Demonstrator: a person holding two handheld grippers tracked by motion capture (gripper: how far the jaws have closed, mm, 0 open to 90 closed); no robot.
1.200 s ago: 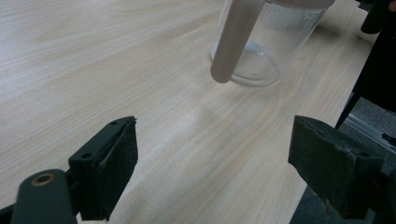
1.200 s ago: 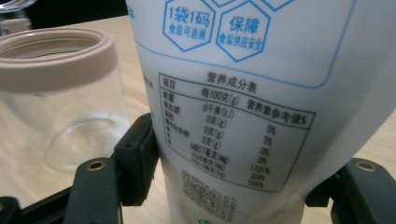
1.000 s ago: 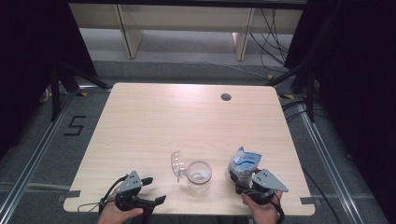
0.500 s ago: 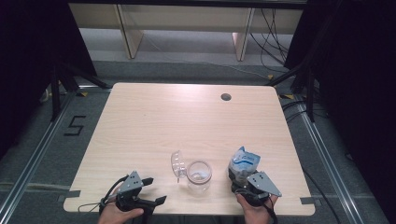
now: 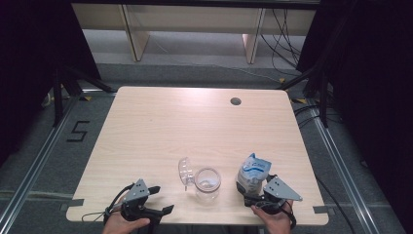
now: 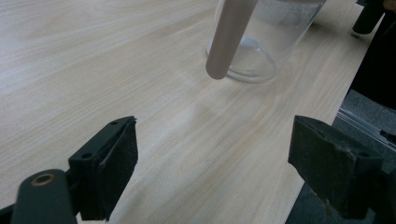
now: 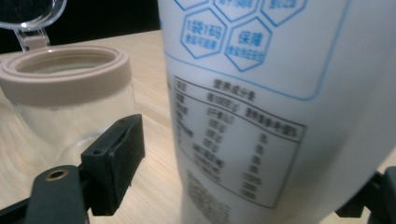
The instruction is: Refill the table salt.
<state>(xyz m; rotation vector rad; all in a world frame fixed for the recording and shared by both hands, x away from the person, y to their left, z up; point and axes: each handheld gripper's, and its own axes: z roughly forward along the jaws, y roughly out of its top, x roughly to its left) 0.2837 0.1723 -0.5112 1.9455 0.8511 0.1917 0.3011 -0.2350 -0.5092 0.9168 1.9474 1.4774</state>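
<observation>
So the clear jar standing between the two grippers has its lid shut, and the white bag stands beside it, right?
Not quite: the jar is open. The high view shows its clear lid flipped back on its hinge. The white bag does stand beside it.

A "5" [image 5: 79, 130] marks the floor; pouch [image 7: 261, 93] reads "1袋1码", "保障"

- The left tongs [image 6: 212, 172] hover low over the light wooden counter [image 6: 93, 65], jaws wide apart with nothing between them.
- Ahead of the tongs stands a clear glass jar [image 6: 261, 42], its rounded base resting on the counter.
- A beige bar [image 6: 229, 37], blurred, hangs down in front of the jar's near side.
- The counter's edge runs just beyond the jar, past the far jaw.
</observation>
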